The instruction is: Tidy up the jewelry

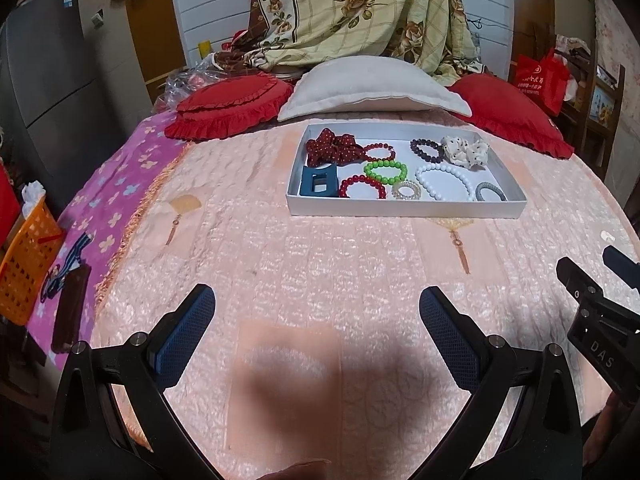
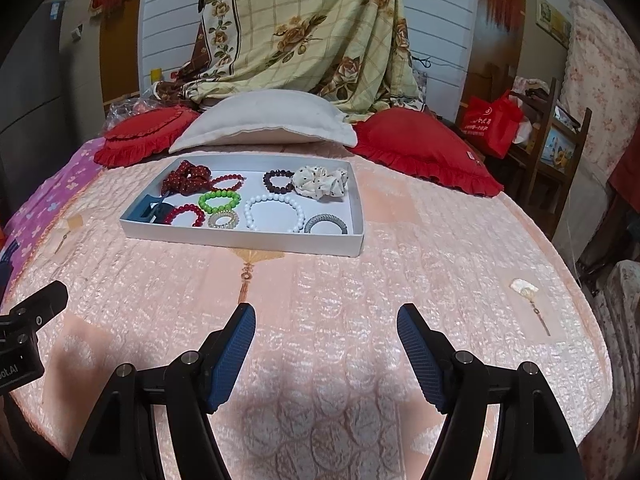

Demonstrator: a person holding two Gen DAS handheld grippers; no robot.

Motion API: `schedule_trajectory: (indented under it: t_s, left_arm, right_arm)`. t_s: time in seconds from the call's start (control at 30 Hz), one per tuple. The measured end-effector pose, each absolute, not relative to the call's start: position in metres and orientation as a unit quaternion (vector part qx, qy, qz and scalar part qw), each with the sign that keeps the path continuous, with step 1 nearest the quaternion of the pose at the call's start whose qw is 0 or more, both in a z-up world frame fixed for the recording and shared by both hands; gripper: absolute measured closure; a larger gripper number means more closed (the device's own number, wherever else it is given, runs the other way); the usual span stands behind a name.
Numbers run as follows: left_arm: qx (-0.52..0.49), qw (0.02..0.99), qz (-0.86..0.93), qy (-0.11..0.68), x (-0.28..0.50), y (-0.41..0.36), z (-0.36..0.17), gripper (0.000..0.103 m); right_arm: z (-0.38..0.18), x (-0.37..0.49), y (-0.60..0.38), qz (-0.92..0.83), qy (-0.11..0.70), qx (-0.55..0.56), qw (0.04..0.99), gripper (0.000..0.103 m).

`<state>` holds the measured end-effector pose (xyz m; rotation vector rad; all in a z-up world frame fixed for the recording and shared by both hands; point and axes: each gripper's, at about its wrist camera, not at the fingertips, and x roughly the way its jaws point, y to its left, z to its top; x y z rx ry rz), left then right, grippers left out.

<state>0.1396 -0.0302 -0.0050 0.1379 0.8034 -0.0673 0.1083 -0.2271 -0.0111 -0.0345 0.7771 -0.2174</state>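
A shallow white tray [image 1: 400, 209] [image 2: 240, 242] lies on the pink bedspread and holds several pieces: a red dotted scrunchie [image 1: 332, 147] [image 2: 186, 178], a cream scrunchie [image 1: 466, 150] [image 2: 322, 182], a green bead bracelet [image 1: 385, 172] [image 2: 219, 201], a white bead bracelet [image 1: 443, 182] [image 2: 274, 213], a red bead bracelet [image 1: 362, 187] [image 2: 184, 215], a dark bead bracelet [image 1: 427, 150] [image 2: 278, 181] and a blue hair clip [image 1: 318, 183] [image 2: 152, 207]. My left gripper [image 1: 316, 312] is open and empty, well short of the tray. My right gripper [image 2: 326, 330] is open and empty, near the bed's front.
Two red ruffled cushions [image 1: 232, 108] [image 2: 424, 148] and a white pillow [image 1: 372, 88] lie behind the tray. An orange basket [image 1: 24, 272] stands left of the bed. A red bag [image 2: 494, 122] sits on a wooden chair at right. A floral quilt [image 2: 304, 36] hangs behind.
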Motion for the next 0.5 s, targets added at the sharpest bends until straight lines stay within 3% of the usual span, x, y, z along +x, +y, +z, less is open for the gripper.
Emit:
schedule_trajectory:
  t_s: [0.5]
  left_arm:
    - [0.065, 0.909, -0.020, 0.411, 0.187, -0.034, -0.023, 0.001]
  right_arm:
    - [-0.022, 0.153, -0.219, -0.085, 0.385, -0.020, 0.919, 0.032]
